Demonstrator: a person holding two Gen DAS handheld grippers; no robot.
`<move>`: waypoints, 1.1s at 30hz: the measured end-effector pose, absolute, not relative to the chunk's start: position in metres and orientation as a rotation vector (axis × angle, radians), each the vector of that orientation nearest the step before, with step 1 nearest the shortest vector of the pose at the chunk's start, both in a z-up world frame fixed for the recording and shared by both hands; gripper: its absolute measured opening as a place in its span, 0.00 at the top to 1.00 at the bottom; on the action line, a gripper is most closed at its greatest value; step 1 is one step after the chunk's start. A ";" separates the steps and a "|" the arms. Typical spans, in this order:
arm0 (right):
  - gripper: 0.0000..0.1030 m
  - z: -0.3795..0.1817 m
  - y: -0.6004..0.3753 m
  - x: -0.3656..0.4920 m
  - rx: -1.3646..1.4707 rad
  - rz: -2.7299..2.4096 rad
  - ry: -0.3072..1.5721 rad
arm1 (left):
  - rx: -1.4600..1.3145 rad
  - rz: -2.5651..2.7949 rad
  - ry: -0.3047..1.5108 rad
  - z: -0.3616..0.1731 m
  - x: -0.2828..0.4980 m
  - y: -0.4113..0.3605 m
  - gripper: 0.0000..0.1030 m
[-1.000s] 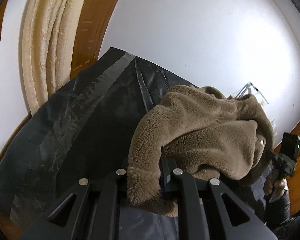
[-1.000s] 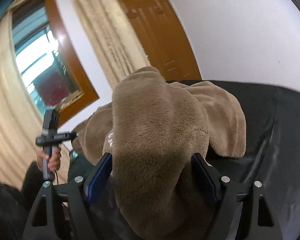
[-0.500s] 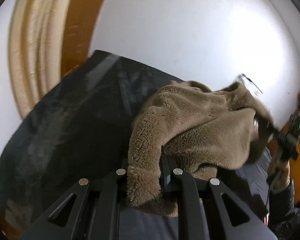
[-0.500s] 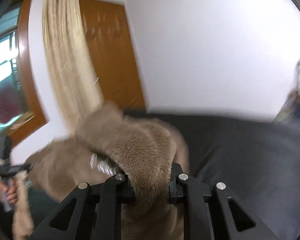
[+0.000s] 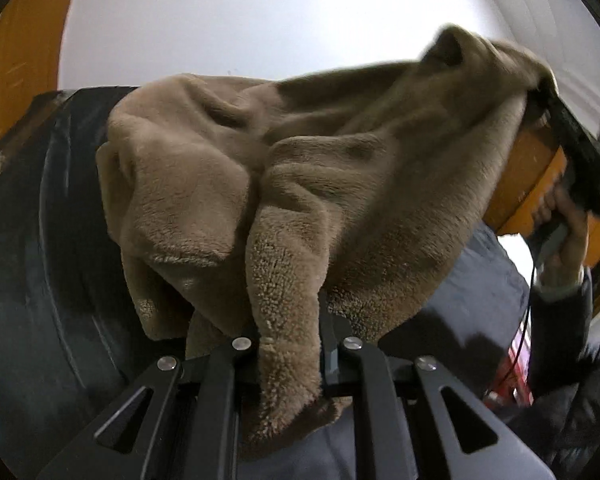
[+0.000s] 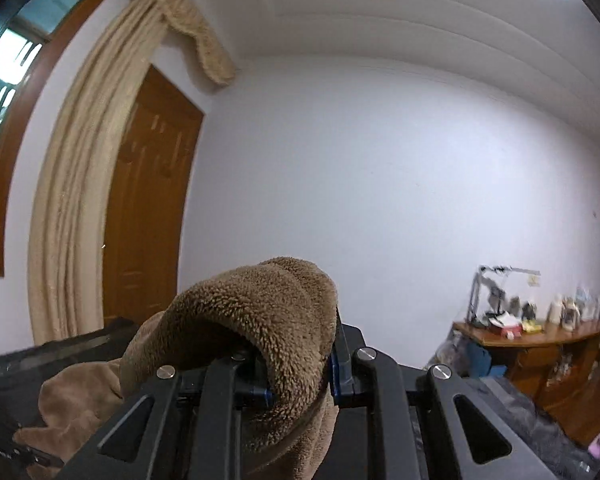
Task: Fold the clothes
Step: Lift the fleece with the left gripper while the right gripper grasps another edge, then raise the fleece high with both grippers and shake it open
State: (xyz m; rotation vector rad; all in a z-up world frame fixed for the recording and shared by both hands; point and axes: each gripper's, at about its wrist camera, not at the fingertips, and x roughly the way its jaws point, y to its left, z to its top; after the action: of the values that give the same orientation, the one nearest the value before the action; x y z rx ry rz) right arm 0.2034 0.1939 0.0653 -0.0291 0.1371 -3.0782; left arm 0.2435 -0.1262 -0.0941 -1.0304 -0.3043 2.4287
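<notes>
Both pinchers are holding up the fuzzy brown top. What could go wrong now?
1. The left gripper pinches only a narrow edge of the fleece garment; it might slip out.
2. Loose fabric sags in bunches toward the black cover, so a fold could land wrinkled.
3. The right gripper holds a thick roll, which could unroll.

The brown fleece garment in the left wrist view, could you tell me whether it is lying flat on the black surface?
No, the brown fleece garment hangs bunched and lifted between the left gripper and the raised right gripper.
</notes>
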 end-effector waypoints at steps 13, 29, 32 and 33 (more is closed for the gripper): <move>0.81 0.145 0.186 0.277 -0.592 -3.150 0.148 | -0.034 2.914 -0.404 0.131 0.353 -0.160 0.86; 0.80 0.074 0.173 0.327 -0.329 -2.894 0.163 | 0.412 3.104 -0.238 0.247 0.386 -0.127 0.86; 0.80 0.056 0.172 0.320 -0.169 -2.762 0.074 | 0.415 3.117 -0.168 0.254 0.381 -0.108 0.86; 0.78 0.050 0.172 0.318 -0.117 -2.705 0.045 | 0.416 3.123 -0.146 0.256 0.380 -0.102 0.86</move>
State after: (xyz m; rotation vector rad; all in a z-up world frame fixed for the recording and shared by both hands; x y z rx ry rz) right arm 0.3178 0.1719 0.0500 -0.1169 0.0449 -2.7048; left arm 0.3798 -0.1024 0.2560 0.4164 -0.1461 3.1228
